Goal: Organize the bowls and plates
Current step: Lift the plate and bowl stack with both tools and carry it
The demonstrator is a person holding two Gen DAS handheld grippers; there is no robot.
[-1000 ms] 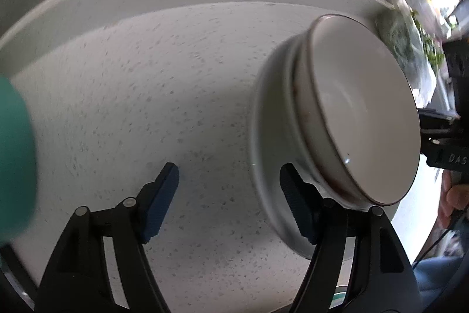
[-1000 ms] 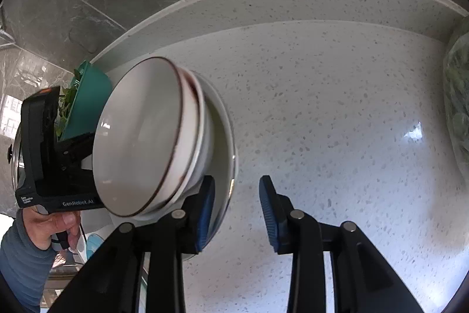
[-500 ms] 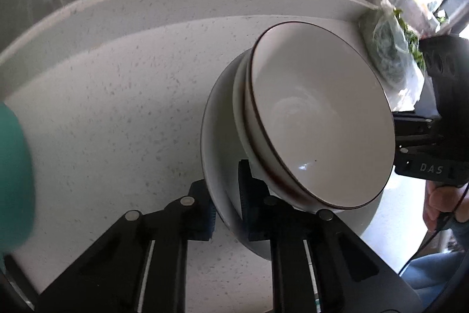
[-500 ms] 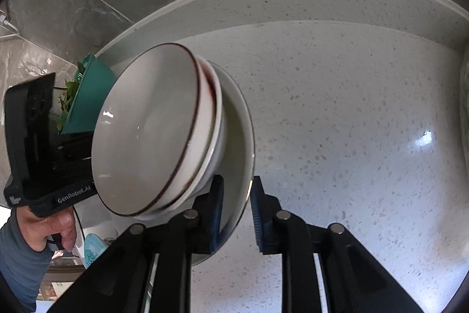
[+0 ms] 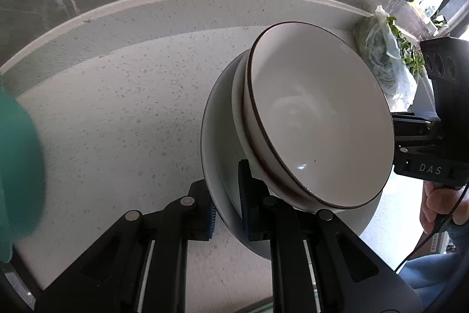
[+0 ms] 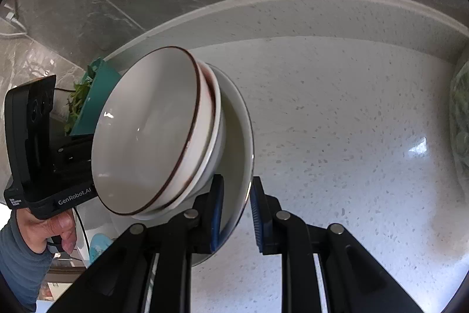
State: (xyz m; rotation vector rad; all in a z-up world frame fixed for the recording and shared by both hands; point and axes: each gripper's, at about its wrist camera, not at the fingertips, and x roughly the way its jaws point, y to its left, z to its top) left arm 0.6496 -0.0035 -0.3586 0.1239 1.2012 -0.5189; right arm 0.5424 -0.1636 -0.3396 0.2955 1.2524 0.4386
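A white plate [image 5: 215, 143] carries two stacked white bowls with brown rims [image 5: 316, 119] above the speckled counter. My left gripper [image 5: 227, 195] is shut on the plate's near rim in the left wrist view. In the right wrist view the same plate [image 6: 239, 143] and bowls [image 6: 152, 131] appear, and my right gripper [image 6: 234, 213] is shut on the opposite rim. Each view shows the other tool's black housing [image 5: 439, 113] [image 6: 32, 137] behind the bowls, held by a hand [image 6: 44, 228]. The stack looks tilted in both views.
A teal basin [image 6: 96, 99] with greens sits by the grey marble wall on the left; its blurred edge [image 5: 17, 160] fills the left wrist view's left side. A plastic bag of greens [image 5: 381, 60] lies on the counter [image 6: 351, 137] at the right.
Both grippers closed onto opposite rims of the plate. The plate with its bowls then rose a little off the counter, and the left hand rose with it.
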